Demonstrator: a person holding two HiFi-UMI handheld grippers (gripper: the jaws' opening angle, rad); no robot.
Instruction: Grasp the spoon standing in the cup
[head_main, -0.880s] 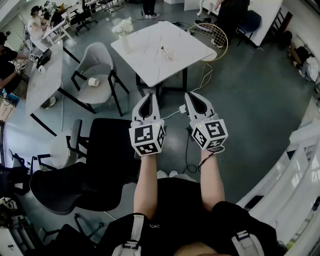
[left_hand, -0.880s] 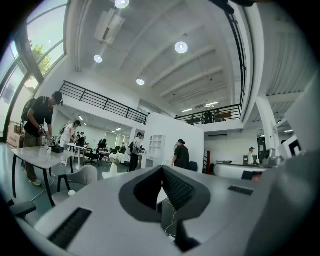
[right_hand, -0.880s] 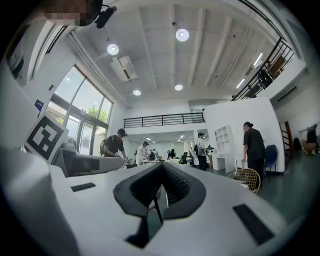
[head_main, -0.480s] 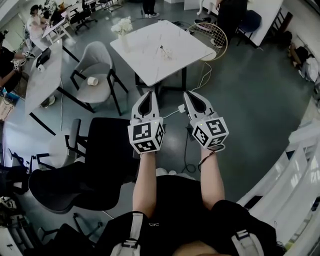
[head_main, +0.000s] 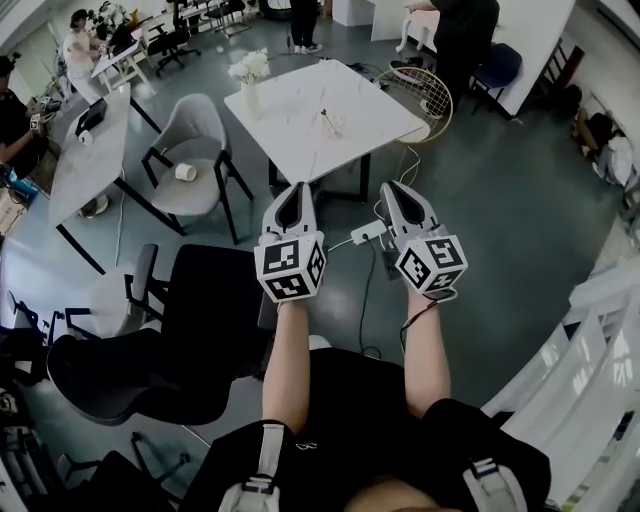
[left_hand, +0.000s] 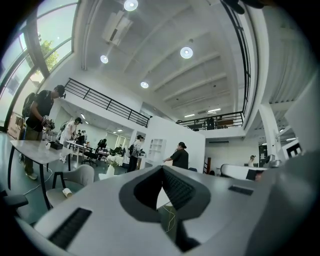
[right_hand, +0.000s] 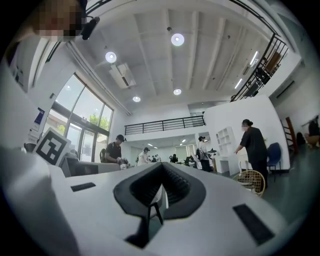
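A white square table stands ahead of me in the head view. On it is a small pale cup with a thin spoon handle standing up out of it; it is too small for detail. My left gripper and right gripper are held side by side in the air, short of the table's near edge, above the floor. Both have their jaws together with nothing between them. The left gripper and the right gripper show their tips meeting in their own views.
A vase of white flowers stands on the table's far left corner. A grey chair with a paper cup on its seat is left of the table. A black office chair is at my left. A power strip and cables lie on the floor. A wire chair and people stand beyond.
Both grippers have drifted a little, the right one slightly to the right. Both stay shut and empty, and the view has shifted slightly.
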